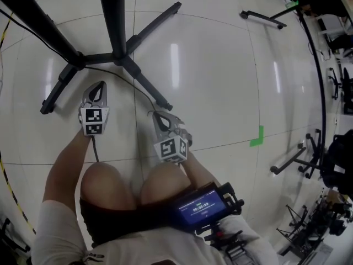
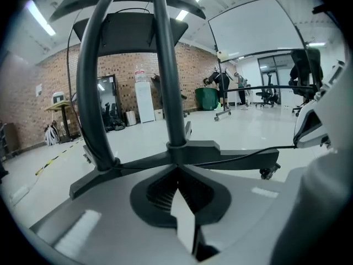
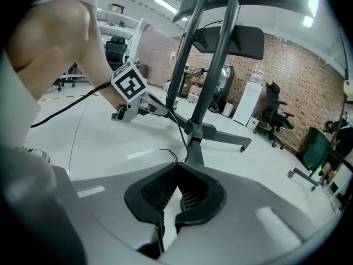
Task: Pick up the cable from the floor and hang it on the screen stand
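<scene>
The black screen stand (image 1: pixel 118 57) rests on spread legs on the pale floor, its poles rising out of the head view. A thin black cable (image 1: pixel 140 90) runs from the stand's left pole base across to my right gripper (image 1: pixel 157 115), which is shut on it near its loose end. In the right gripper view the cable (image 3: pixel 179 134) climbs from the shut jaws of the right gripper (image 3: pixel 176 167) towards the stand (image 3: pixel 212 65). My left gripper (image 1: pixel 99 87) hangs shut just short of the stand's base. In the left gripper view the cable (image 2: pixel 242 154) passes beyond the left gripper (image 2: pixel 177 175), with nothing between its jaws.
A green tape mark (image 1: pixel 257 136) lies on the floor to the right. Other black stand feet (image 1: pixel 262 18) (image 1: pixel 298 159) sit at the far right. Yellow-black tape (image 1: pixel 11 186) runs along the left. The person's knees (image 1: pixel 110 184) and a small screen device (image 1: pixel 201 207) are close below.
</scene>
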Available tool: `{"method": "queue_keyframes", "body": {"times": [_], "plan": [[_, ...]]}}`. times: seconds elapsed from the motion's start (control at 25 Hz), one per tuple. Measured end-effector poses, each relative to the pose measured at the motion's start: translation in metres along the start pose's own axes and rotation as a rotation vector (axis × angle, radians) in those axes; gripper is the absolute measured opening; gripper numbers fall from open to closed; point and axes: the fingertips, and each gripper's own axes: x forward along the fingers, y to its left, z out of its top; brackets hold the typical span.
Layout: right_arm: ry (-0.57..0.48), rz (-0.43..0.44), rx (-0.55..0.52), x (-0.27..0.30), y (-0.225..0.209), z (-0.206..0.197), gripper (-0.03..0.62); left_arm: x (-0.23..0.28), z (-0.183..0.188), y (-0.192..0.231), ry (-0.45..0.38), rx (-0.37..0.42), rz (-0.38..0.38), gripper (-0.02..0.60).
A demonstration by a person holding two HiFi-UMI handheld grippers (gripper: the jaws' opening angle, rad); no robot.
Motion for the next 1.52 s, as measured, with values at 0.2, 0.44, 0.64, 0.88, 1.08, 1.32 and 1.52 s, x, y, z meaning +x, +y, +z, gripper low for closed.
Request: {"method": "queue_keyframes", "body": {"times": [0.2, 0.44, 0.64, 0.88, 1.08, 1.32, 1.52], "plan": [[-0.003, -0.049, 0.015, -0.017, -0.019, 0.007, 0.014, -0.003, 0.017, -0.004, -0.012, 0.036, -0.006, 0.002], [0.031, -0.053, 0.068, -0.069, -0.041, 0.058, 0.014, -0.043, 0.083, -0.006, -0.012, 0.081, -0.04, 0.002], [0.024, -0.043, 0.067, -0.133, -0.049, 0.124, 0.014, -0.089, 0.151, -0.01, -0.009, 0.103, -0.065, 0.002], [0.017, -0.042, 0.056, -0.218, -0.074, 0.216, 0.014, -0.152, 0.224, -0.007, 0.036, 0.086, -0.064, 0.002], [-0.012, -0.068, 0.027, -0.29, -0.114, 0.31, 0.014, -0.199, 0.308, -0.001, 0.041, 0.066, -0.068, 0.002], [-0.105, -0.133, -0.035, -0.38, -0.177, 0.437, 0.014, -0.242, 0.415, -0.006, 0.017, 0.089, -0.111, 0.003], [-0.202, -0.195, -0.087, -0.46, -0.224, 0.537, 0.014, -0.27, 0.479, -0.019, 0.027, 0.11, -0.168, 0.017]]}}
